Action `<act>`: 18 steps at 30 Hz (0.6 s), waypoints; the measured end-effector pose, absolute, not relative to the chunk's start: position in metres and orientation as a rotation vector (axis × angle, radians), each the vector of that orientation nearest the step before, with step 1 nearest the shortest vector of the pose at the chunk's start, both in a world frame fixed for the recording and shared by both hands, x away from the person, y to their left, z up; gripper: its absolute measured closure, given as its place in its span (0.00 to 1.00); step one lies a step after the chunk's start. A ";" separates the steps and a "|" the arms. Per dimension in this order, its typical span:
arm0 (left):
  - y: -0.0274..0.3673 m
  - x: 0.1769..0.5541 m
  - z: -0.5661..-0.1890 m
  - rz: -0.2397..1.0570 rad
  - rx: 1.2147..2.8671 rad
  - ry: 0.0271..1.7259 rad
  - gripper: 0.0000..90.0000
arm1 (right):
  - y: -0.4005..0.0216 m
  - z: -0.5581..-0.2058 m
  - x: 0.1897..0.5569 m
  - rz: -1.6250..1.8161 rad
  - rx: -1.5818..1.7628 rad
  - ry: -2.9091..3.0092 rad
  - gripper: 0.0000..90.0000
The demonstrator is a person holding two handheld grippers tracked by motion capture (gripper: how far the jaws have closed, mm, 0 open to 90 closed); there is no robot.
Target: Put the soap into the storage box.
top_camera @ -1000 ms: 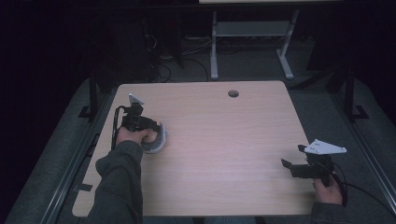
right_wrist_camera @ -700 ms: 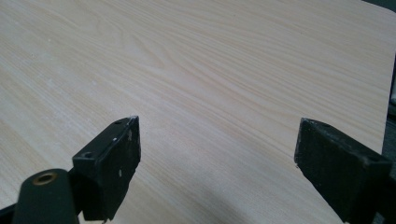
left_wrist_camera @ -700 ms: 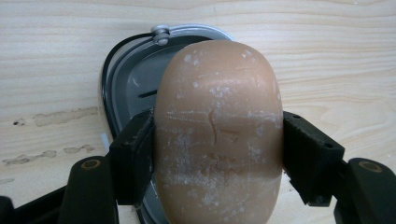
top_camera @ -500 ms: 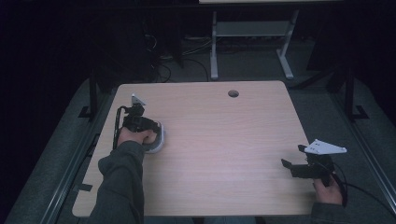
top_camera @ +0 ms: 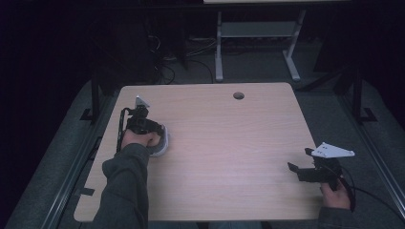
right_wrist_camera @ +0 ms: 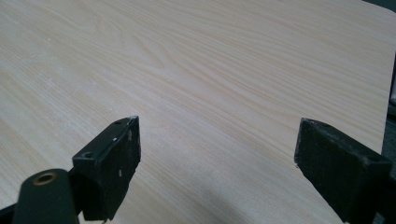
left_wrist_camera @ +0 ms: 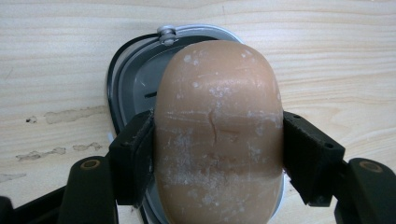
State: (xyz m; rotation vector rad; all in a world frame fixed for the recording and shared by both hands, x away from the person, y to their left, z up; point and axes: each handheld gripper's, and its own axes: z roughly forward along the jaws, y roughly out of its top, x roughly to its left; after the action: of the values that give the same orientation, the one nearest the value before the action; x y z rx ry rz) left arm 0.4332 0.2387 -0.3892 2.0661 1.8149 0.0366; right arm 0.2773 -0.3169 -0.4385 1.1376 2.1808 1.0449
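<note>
With both pads pressed on its sides, my left gripper (left_wrist_camera: 218, 154) clamps the soap (left_wrist_camera: 218, 135) right over the grey dish (left_wrist_camera: 135, 79), at the table's (top_camera: 229, 143) left side. Can't tell if the soap touches the dish. My right gripper (right_wrist_camera: 217, 163) stands wide open, holding nothing, over bare wood near the right edge.

High cam looks down over the table (top_camera: 229, 143); both gripper cams sit close, probably sharing its wood top.
</note>
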 end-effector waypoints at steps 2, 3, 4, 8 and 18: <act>0.238 0.433 -0.390 0.040 2.073 1.817 0.35 | -0.317 -0.438 0.277 1.046 1.140 2.180 0.16; 0.237 0.433 -0.390 0.039 2.078 1.820 0.35 | -0.317 -0.439 0.277 1.044 1.137 2.180 0.16; 0.237 0.433 -0.390 0.039 2.078 1.820 0.35 | -0.317 -0.439 0.277 1.044 1.138 2.180 0.16; 0.237 0.432 -0.388 0.051 2.058 1.815 0.37 | -0.316 -0.438 0.277 1.048 1.146 2.176 0.16; 0.234 0.432 -0.379 0.059 2.054 1.782 0.39 | -0.316 -0.438 0.277 1.047 1.146 2.176 0.16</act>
State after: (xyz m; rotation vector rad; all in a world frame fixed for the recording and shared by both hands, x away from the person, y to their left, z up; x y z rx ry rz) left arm 0.4323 0.2338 -0.3790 2.0538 1.7817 0.0590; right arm 0.2767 -0.3161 -0.4382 1.1462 2.1761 1.0475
